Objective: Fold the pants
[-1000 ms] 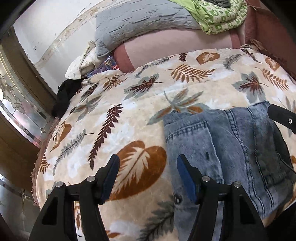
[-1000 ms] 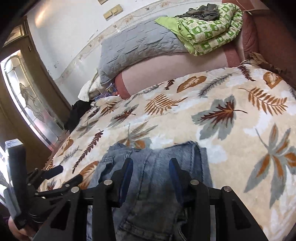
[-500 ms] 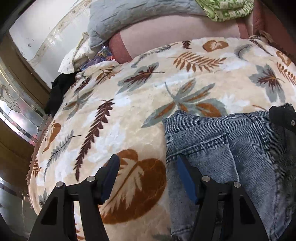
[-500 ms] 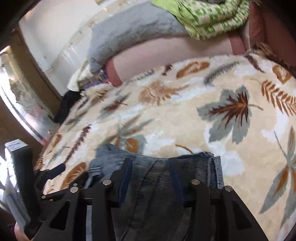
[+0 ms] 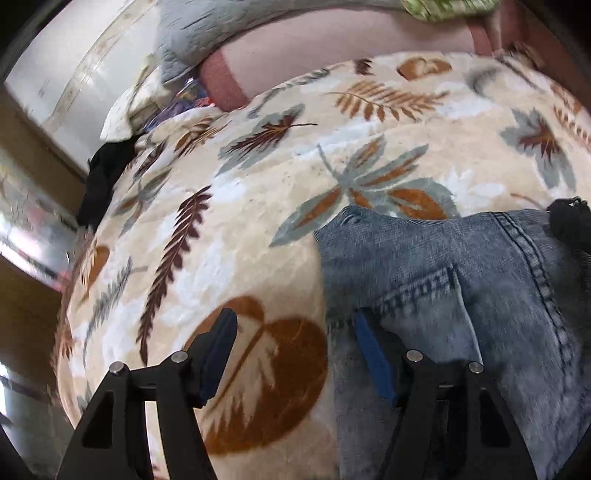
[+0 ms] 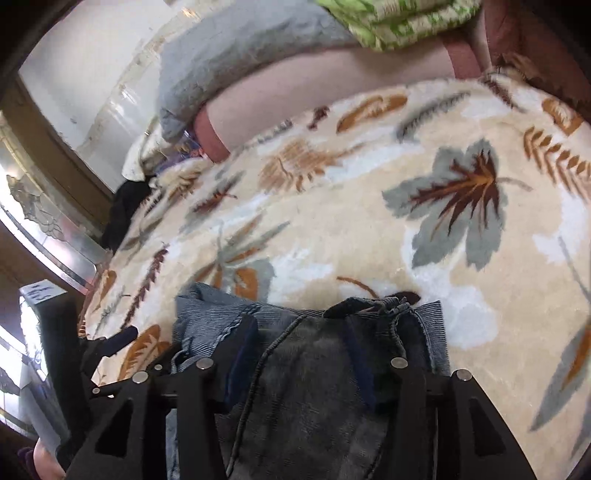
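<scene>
Folded blue jeans [image 5: 443, 266] lie on a cream leaf-print blanket [image 5: 258, 184] spread over the bed. My left gripper [image 5: 293, 325] is open at their left edge: its left finger is over the blanket, its right finger over the denim. The tip of the other gripper [image 5: 569, 225] shows at the right rim. In the right wrist view the jeans [image 6: 310, 376] lie low in the middle, waistband end [image 6: 373, 306] away from me. My right gripper [image 6: 301, 328] is low over them, its jaws opening, denim between the fingers and no pad pressing. My left gripper [image 6: 110, 339] shows at the left.
At the bed's head lie a grey quilted pillow [image 6: 229, 55], a pink bolster [image 5: 332, 48] and a green patterned folded cloth [image 6: 399, 18]. A black garment [image 5: 107, 173] hangs off the far left side. A glass door [image 5: 29, 221] stands on the left.
Both grippers have come down and closer to the jeans, which now fill more of each view. The right gripper's jaws stand slightly wider apart.
</scene>
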A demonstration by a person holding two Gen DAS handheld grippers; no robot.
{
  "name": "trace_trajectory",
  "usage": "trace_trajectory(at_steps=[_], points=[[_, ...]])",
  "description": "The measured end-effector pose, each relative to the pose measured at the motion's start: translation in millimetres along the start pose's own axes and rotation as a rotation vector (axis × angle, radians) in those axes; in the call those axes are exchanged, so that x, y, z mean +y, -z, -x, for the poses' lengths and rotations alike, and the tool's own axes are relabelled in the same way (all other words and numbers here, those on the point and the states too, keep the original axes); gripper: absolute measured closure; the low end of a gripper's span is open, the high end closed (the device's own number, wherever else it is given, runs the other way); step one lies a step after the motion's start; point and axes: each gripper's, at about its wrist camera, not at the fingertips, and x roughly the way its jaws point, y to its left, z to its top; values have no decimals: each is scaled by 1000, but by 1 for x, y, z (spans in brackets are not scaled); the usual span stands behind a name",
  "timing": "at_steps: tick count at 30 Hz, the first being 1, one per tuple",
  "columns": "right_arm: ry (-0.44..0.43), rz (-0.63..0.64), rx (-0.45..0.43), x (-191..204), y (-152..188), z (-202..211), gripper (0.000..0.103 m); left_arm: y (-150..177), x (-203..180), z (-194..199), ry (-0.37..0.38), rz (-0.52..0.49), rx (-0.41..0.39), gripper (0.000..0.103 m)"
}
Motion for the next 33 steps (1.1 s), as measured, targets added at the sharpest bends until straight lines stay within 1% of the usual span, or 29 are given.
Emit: trace_trajectory(at_steps=[2,5,7,9,12,13,15,17,20,22,24,29,33], points=[[-6,30,-37,4,6,17,50,12,10,18,25,40,-22,36],[-15,77,-76,8,17,40,50,31,16,42,42,43,-54,36],[-14,131,-91,15,25,52,50,44,17,57,76,39,-61,36],[-32,155,-77,19,36,60,50,58,16,66,106,23,-58,35],[-39,202,-32,29,61,67,50,75,11,72,114,5,-46,35],[-28,233,-19,34,69,68,50,79,10,73,122,-2,-42,35],[3,287,9,42,85,66,50,84,8,73,110,-9,-35,35],[25,311,37,44,98,65,50,88,8,72,106,-13,-23,35],[47,304,75,37,113,64,49,96,2,72,86,-49,-27,35],[54,313,76,34,119,64,49,101,-3,71,67,-65,-35,35],[65,329,70,35,124,65,49,105,-5,71,55,-61,-42,35],[51,291,62,28,133,71,48,110,-3,68,78,-27,-28,35],[60,284,56,29,138,72,48,113,-4,63,88,-5,-13,35]])
